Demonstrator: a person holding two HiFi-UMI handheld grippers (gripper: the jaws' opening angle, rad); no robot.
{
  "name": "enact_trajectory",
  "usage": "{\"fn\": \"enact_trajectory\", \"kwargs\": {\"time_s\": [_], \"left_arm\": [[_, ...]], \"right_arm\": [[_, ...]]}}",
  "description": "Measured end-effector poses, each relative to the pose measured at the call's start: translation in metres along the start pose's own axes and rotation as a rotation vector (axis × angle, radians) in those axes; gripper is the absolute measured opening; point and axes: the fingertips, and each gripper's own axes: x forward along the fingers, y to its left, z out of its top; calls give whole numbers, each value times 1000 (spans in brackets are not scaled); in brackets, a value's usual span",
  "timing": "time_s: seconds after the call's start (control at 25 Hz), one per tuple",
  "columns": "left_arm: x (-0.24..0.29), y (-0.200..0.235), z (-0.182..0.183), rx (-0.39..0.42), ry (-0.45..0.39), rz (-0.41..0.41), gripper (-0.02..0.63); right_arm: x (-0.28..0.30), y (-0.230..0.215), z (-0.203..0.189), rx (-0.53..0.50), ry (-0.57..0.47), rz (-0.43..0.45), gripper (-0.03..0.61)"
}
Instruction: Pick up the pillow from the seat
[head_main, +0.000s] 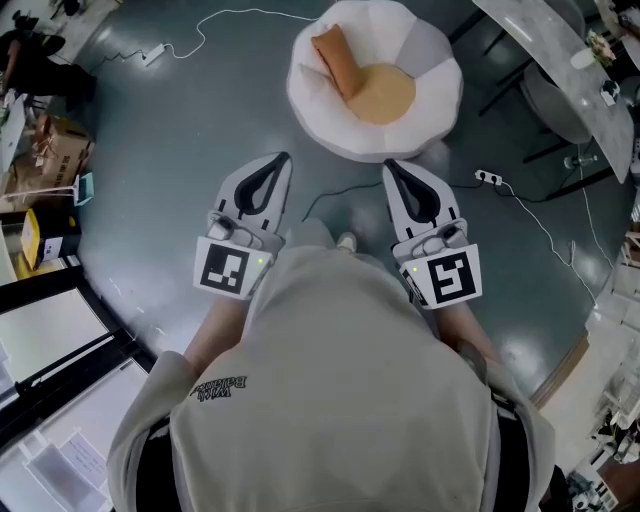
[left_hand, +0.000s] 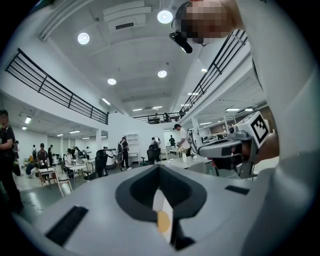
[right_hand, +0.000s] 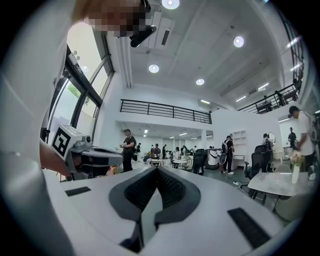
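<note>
An orange oblong pillow (head_main: 338, 58) leans in the back left of a round white padded seat (head_main: 436, 62), beside a round orange seat cushion (head_main: 388, 94). Both grippers are held level in front of the person, short of the seat and apart from it. My left gripper (head_main: 284, 160) points at the seat's near left edge, its jaws closed together with nothing held. My right gripper (head_main: 390, 166) points at the seat's near rim, its jaws also closed on nothing. In the left gripper view a sliver of white and orange (left_hand: 162, 220) shows between the jaw bases.
A black cable runs over the grey floor to a power strip (head_main: 487, 177) right of the seat. A white table (head_main: 565, 62) stands at the top right. Cardboard boxes (head_main: 58, 148) sit at the left. People stand about the hall in both gripper views.
</note>
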Motion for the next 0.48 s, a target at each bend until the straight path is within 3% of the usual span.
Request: {"fn": "enact_trajectory", "kwargs": {"time_s": [0.48], "left_arm": [[6, -15, 2, 20, -15, 36, 9]], "right_arm": [[-7, -13, -3, 1, -33, 17, 9]]}}
